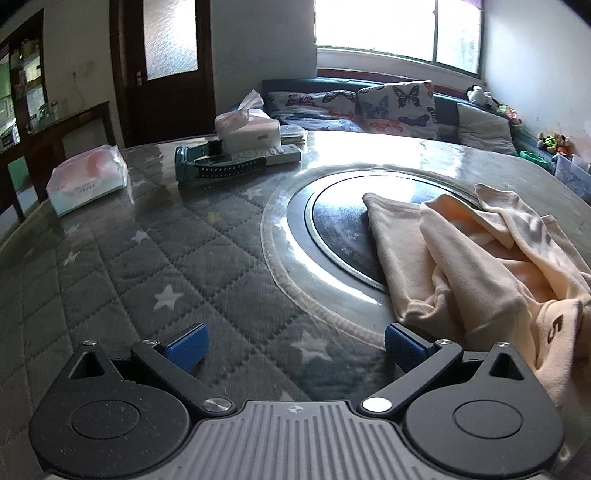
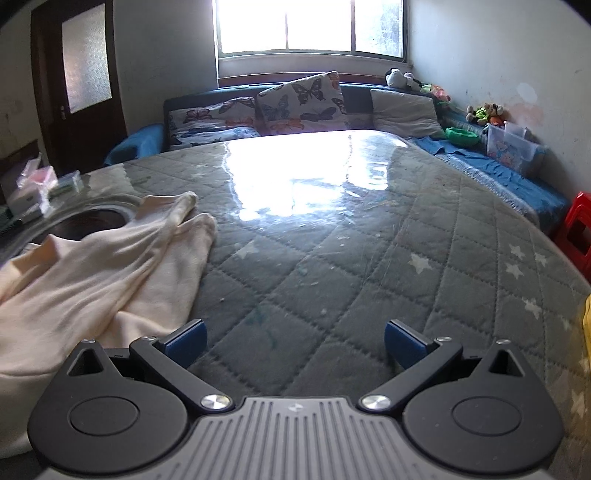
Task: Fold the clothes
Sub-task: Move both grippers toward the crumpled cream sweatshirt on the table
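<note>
Here, my left tool (image 1: 295, 347) hangs with its blue pads spread wide, pinching nothing, just above the desk (image 1: 147, 266). The cream garment (image 1: 480, 266) lies crumpled to its right, in loose folds, partly draped over the round dark inset (image 1: 340, 225) in the desk's middle; a dark "5" shows on one fold near my pad. The desk wears a grey quilted cover with white stars under a glossy clear sheet. On the far left side sit two tissue packs (image 1: 86, 181), (image 1: 247, 127) and one remote (image 1: 273, 153). Beyond stands a sofa with butterfly cushions (image 1: 399, 105) under a bright window (image 1: 399, 29). My right tool (image 2: 295, 345) is likewise spread and holding nothing, over bare quilting, with the same garment (image 2: 92, 273) to its left, one only.
</note>
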`<state>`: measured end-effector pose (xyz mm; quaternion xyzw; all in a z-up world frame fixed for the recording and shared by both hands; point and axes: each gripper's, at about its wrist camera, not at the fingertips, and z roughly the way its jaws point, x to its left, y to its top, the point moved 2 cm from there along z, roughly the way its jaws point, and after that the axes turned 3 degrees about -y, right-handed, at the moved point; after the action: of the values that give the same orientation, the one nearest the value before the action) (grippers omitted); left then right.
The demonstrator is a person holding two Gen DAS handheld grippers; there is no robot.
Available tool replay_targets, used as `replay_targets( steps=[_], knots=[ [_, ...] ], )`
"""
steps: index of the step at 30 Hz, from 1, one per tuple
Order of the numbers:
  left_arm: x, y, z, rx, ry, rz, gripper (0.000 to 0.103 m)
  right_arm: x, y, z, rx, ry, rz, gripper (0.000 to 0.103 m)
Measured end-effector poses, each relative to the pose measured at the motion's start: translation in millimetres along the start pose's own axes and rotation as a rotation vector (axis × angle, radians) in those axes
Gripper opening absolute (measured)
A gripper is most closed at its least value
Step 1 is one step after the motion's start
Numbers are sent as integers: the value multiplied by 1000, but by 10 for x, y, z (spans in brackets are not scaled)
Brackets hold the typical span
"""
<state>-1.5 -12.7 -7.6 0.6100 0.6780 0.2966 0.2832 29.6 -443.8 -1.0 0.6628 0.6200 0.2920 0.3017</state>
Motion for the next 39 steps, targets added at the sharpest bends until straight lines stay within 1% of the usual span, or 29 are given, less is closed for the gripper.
replay_targets(
  steps=[5, 11, 16, 29, 39],
  knots=[
    [-111, -40, -134, -6, 16, -13, 103, 71, -71, -201, -26, 34, -11, 103],
    [-244, -68, -254, 3, -6, -44, 103, 178, -132, -470, -65, 65, -17, 103],
    [-323, -92, -354, 11, -7, -60, 103, 224, -179, -647, -91, 95, -13, 103],
    [-504, -193, -576, 12, -15, -26, 103, 430, -269, -892, -131, 156, -60, 103],
    [-643, -240, -681, 10, -31, 5, 103, 525, -319, -1017, -139, 191, -95, 103]
  ],
)
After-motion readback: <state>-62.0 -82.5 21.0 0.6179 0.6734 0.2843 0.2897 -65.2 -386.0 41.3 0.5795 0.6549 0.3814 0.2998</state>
